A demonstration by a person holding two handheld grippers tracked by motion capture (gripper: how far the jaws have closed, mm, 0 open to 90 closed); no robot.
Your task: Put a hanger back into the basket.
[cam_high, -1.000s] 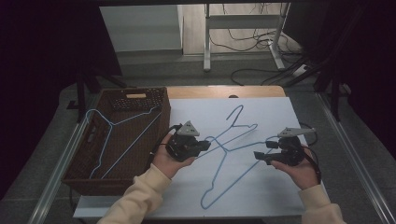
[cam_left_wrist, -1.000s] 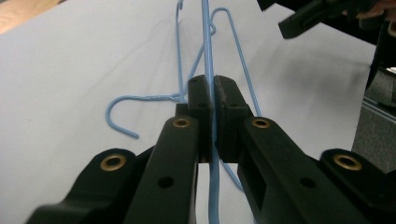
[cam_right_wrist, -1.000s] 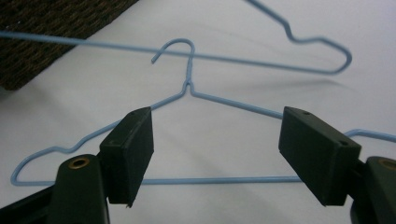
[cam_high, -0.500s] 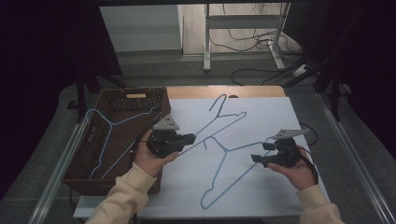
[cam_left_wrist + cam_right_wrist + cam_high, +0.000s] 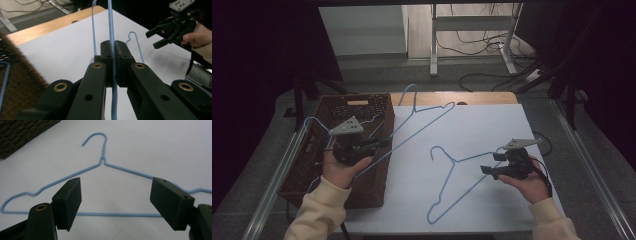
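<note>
Item: blue wire hanger (image 5: 412, 130), light, springy, slick; I carry it clamped in my left gripper (image 5: 379, 144) over the wicker basket (image 5: 302, 170). Second hanger (image 5: 452, 185) lies right, near; my right gripper (image 5: 488, 169) gapes empty. Best hold: the straight bar.

A white sheet (image 5: 492, 135) covers a wooden table (image 5: 484, 98), whose bare top shows as a strip along the far edge. Beyond it, on a grey floor, stands a white metal frame (image 5: 472, 37), with black cables (image 5: 492, 75) looped near its feet. Metal rails (image 5: 584, 165) run along both sides of the table.
</note>
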